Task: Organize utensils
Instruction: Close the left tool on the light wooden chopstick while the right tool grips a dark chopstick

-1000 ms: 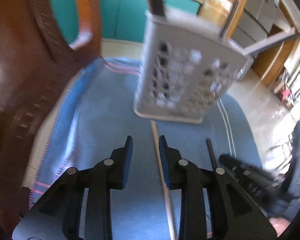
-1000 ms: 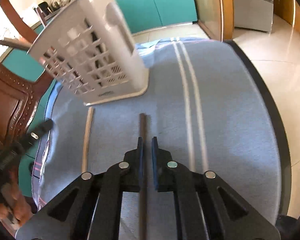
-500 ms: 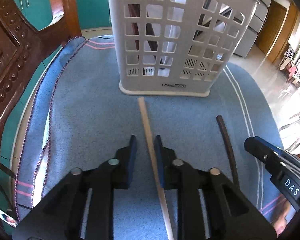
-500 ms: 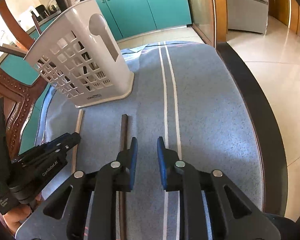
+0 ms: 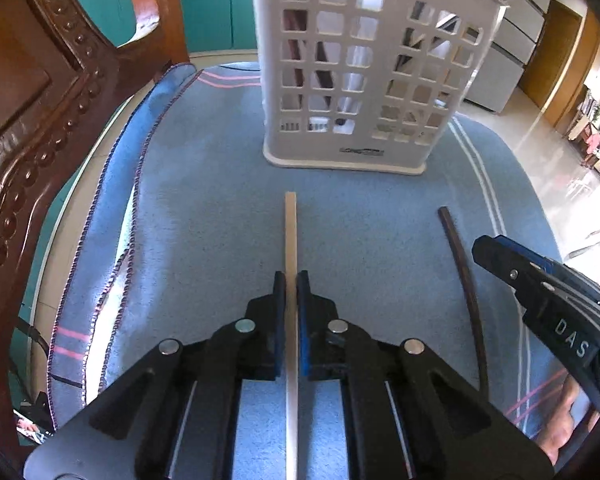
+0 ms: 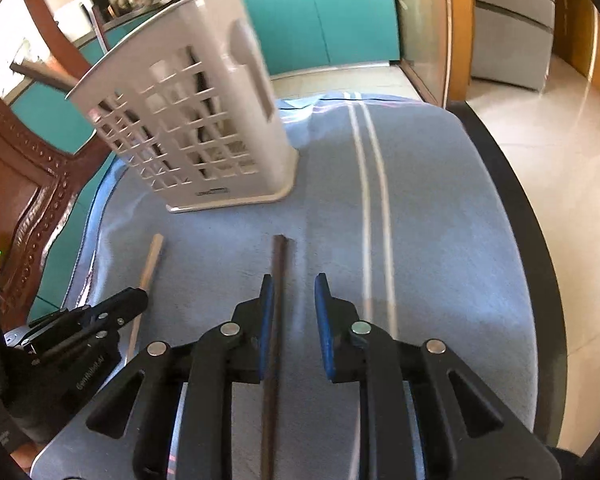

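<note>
Pale chopstick clamped between left jaws, dark chopstick inside open right jaws

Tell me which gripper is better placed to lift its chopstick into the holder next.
Left. The left gripper is shut on the light chopstick, pointing at the utensil holder; the right gripper stands open around the dark chopstick.

Left tool closed onto pale chopstick; right tool opened wider around dark chopstick.
</note>
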`<move>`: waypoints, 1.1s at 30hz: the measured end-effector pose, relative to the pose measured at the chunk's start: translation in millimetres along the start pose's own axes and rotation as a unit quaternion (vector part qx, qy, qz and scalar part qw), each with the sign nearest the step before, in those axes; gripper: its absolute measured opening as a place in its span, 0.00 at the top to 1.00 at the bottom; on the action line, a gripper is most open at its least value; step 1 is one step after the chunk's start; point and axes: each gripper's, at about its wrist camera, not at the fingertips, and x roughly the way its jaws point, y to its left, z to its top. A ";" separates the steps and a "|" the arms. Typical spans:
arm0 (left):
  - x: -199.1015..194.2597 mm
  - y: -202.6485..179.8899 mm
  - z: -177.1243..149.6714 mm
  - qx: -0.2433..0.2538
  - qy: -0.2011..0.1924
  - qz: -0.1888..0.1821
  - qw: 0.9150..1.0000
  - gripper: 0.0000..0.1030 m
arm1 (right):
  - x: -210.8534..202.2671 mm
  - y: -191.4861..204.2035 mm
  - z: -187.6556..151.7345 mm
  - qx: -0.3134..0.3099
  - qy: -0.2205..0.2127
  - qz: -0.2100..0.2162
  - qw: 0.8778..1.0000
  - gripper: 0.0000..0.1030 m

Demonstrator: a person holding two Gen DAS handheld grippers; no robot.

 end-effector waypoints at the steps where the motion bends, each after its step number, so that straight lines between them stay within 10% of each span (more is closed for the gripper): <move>1: 6.9 0.3 4.2 -0.003 0.002 0.004 1.000 0.93 | 1.6 2.9 0.7 -0.004 0.002 -0.001 1.000 0.76; 33: 13.9 -3.8 9.0 0.005 -0.001 0.031 1.000 0.82 | 35.6 43.5 6.2 -0.112 0.027 -0.051 0.992 0.64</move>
